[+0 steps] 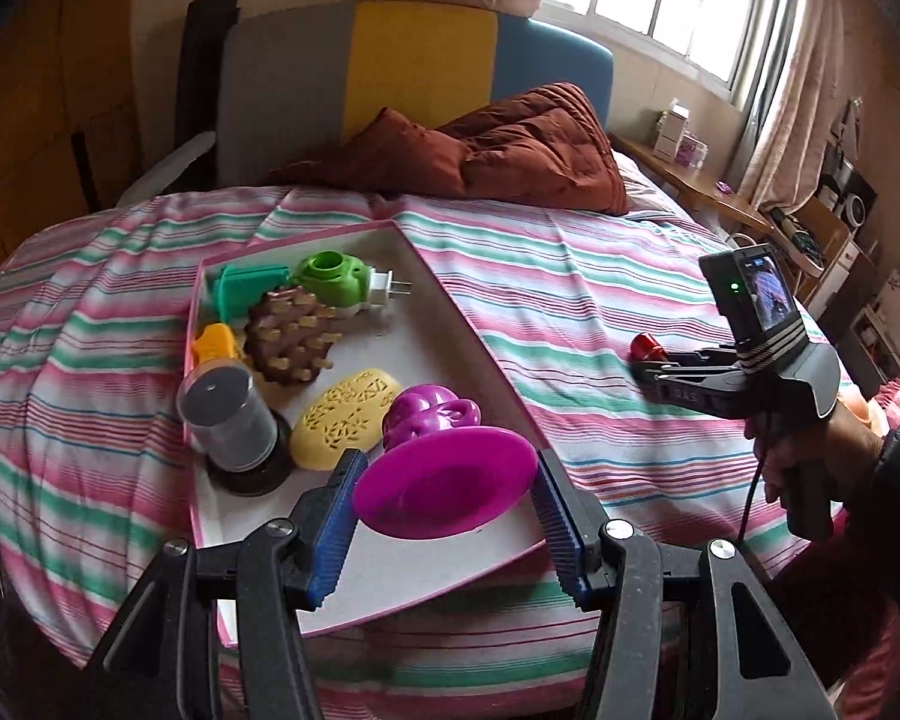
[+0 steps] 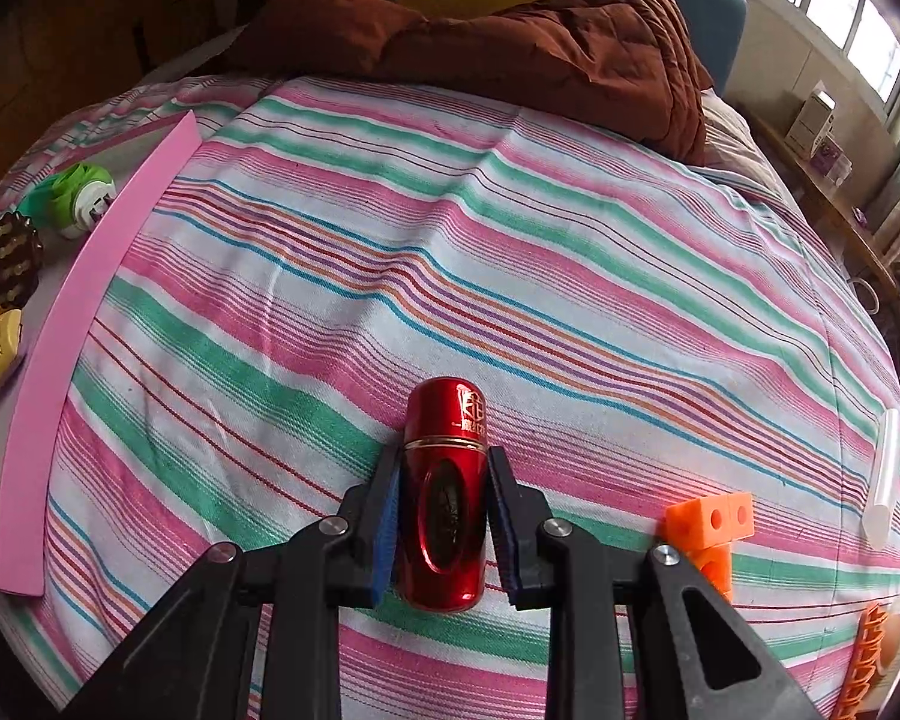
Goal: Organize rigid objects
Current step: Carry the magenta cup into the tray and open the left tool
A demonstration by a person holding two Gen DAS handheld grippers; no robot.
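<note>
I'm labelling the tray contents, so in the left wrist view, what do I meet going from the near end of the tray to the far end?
purple stand → yellow perforated case → brown studded disc → green plug-in device

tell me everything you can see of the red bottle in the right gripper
The red bottle is a small glossy metallic-looking cylinder with rounded ends, a gold band below its cap, gold characters on the cap and a dark oval window in the body. It lies lengthwise between the blue pads of the right hand-held gripper, which is shut on it, over the striped bedsheet.
</note>
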